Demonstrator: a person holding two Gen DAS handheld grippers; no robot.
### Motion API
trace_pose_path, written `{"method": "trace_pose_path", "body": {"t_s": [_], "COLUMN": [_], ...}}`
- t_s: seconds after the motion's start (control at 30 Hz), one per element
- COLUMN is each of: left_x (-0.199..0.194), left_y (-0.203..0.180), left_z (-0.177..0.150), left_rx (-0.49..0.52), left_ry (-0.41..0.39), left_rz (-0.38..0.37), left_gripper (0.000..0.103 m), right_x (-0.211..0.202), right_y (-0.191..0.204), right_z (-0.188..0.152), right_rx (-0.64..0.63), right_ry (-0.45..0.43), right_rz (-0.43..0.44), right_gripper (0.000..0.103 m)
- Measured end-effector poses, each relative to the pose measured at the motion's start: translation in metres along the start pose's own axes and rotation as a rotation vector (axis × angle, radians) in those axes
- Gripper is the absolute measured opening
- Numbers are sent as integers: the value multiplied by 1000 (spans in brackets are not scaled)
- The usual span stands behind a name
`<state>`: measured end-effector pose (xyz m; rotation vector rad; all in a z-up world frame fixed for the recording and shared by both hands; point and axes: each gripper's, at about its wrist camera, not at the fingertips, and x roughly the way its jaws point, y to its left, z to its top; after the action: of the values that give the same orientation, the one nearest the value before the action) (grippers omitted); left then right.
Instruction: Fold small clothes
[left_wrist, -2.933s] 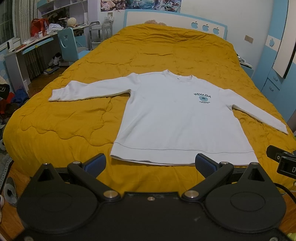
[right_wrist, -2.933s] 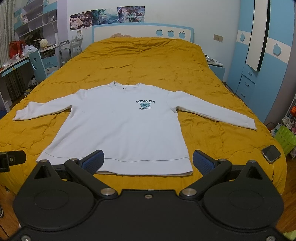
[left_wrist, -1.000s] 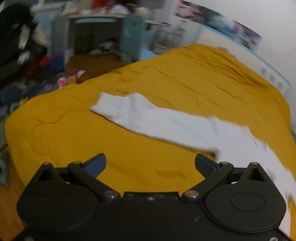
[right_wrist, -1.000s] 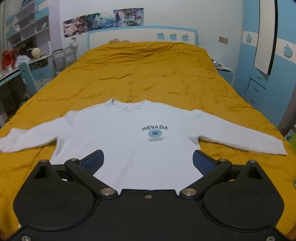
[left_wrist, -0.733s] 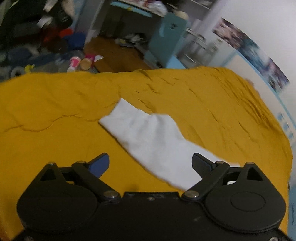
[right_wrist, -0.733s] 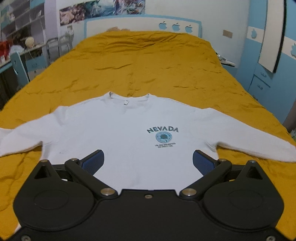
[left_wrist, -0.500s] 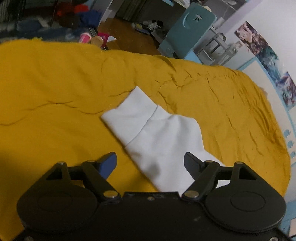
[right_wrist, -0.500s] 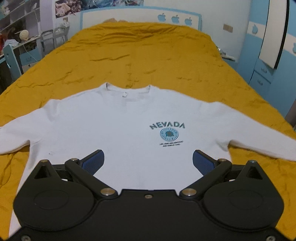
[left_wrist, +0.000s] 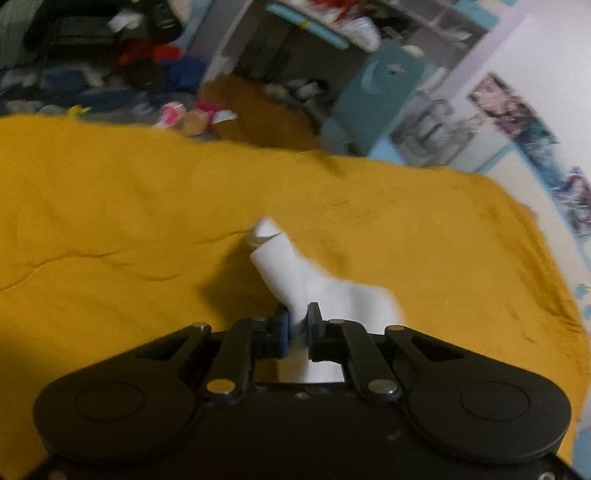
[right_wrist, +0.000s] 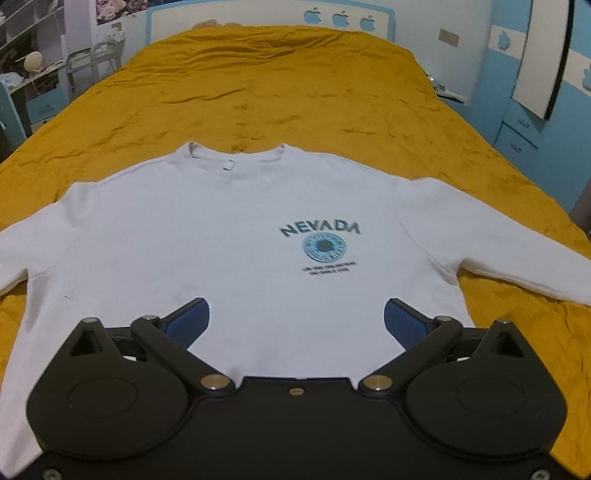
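A white long-sleeved sweatshirt (right_wrist: 229, 236) with a blue NEVADA print (right_wrist: 319, 230) lies flat, front up, on a mustard-yellow quilted bed (right_wrist: 295, 85). My left gripper (left_wrist: 298, 325) is shut on the sweatshirt's left sleeve (left_wrist: 280, 266) a little behind the cuff (left_wrist: 264, 230), and the sleeve bunches up between the jaws above the bed (left_wrist: 110, 206). My right gripper (right_wrist: 295, 317) is open and empty, low over the lower chest of the sweatshirt. The right sleeve (right_wrist: 517, 254) stretches out flat to the right.
Past the bed's left edge lie floor clutter (left_wrist: 177, 114), a teal chair (left_wrist: 384, 85) and a desk with shelves (left_wrist: 317, 33). At the bed's head is a blue-and-white headboard (right_wrist: 332, 18). Blue drawers (right_wrist: 524, 133) stand to the right.
My left gripper has swung left to the sleeve end, closed on the sleeve and lifted it so it bunches. My right gripper has moved forward over the sweatshirt's body, still open.
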<state>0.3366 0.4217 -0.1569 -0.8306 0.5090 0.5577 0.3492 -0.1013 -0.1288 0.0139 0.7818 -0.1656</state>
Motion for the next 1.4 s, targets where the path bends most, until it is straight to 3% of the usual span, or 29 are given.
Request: {"method": "trace_pose_path", "body": {"t_s": [0.17, 0.3, 0.5, 0.6, 0.67, 0.73, 0.8, 0.87, 0.97, 1.1, 1.17, 1.3, 1.4], "left_x": [-43, -75, -95, -88, -76, -66, -64, -64, -57, -44, -31, -7, 6], "left_y": [-86, -181, -324, -372, -401, -414, -412, -398, -368, -311, -289, -260, -246], "left_z": [-9, -45, -153, -212, -252, -285, -298, -289, -261, -235, -224, -215, -206], "left_rx": [99, 194, 343, 376, 424, 451, 457, 478, 526, 540, 530, 488, 477], "left_ry": [-32, 7, 181, 285, 380, 434, 457, 420, 340, 285, 280, 295, 312], "left_rz": [-171, -384, -663, -746, -783, -745, -747, -736, -637, -459, -399, -343, -339], "left_gripper": [6, 6, 6, 6, 14, 45, 47, 50, 60, 62, 62, 62, 62], "right_x": [-7, -15, -24, -27, -27, -26, -24, -23, -16, 20, 44, 97, 135], "right_y": [-25, -54, -102, -125, -140, -151, -161, -167, -172, -169, -161, -139, -132], "right_z": [-7, -13, -23, -28, -32, -34, -36, -35, -31, -9, 5, 28, 34], "right_rx": [36, 68, 130, 163, 184, 200, 210, 216, 246, 294, 293, 326, 429], "right_ry": [3, -2, -8, -8, -1, 6, 11, -6, -52, -61, -57, -28, 78], "right_rz": [18, 28, 27, 16, 1, -9, -11, 0, 71, 204, 231, 247, 242], "right_gripper": [103, 103, 103, 103, 103, 103, 103, 103, 102, 84, 81, 78, 78]}}
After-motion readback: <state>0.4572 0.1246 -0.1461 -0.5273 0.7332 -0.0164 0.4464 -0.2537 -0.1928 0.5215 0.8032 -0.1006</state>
